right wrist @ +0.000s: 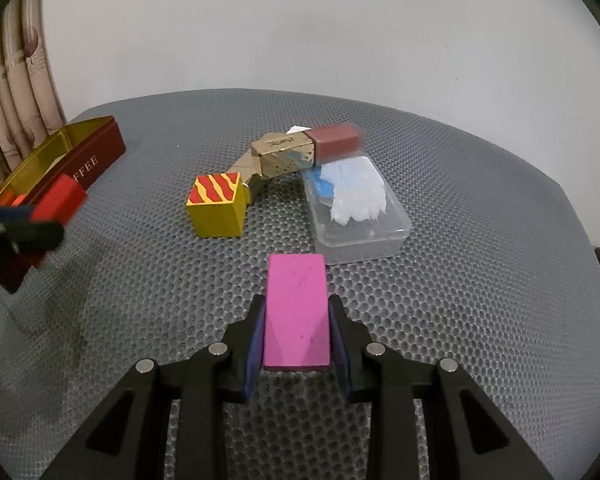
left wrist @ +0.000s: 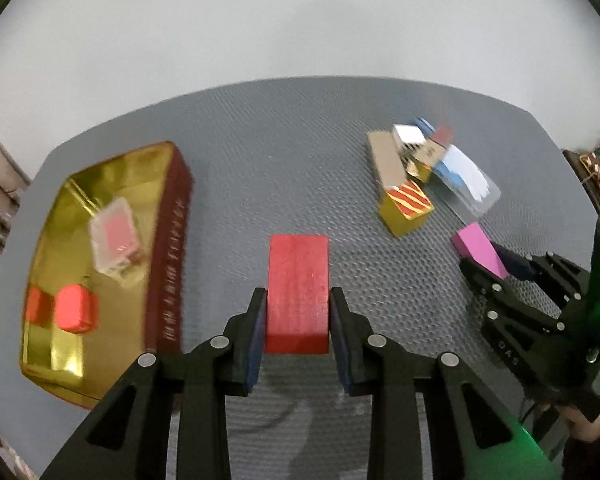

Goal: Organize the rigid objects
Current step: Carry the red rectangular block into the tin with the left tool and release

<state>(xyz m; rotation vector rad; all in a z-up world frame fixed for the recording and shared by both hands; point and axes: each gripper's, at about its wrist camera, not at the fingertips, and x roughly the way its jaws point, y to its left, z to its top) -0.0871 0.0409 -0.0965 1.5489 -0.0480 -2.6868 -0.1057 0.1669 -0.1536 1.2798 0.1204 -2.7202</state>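
Both my claws are loaded.

My left gripper [left wrist: 298,308] clamps a red rectangular wooden block [left wrist: 298,292], long axis pointing ahead; the gold-lined maroon tin [left wrist: 172,248] lies leftward. My right gripper [right wrist: 296,332] pinches a pink rectangular block [right wrist: 296,312].

Red block [left wrist: 298,292], pink block [right wrist: 296,316], gold-lined tin [left wrist: 100,184]

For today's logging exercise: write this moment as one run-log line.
left gripper: shut on red block | right gripper: shut on pink block | tin: open
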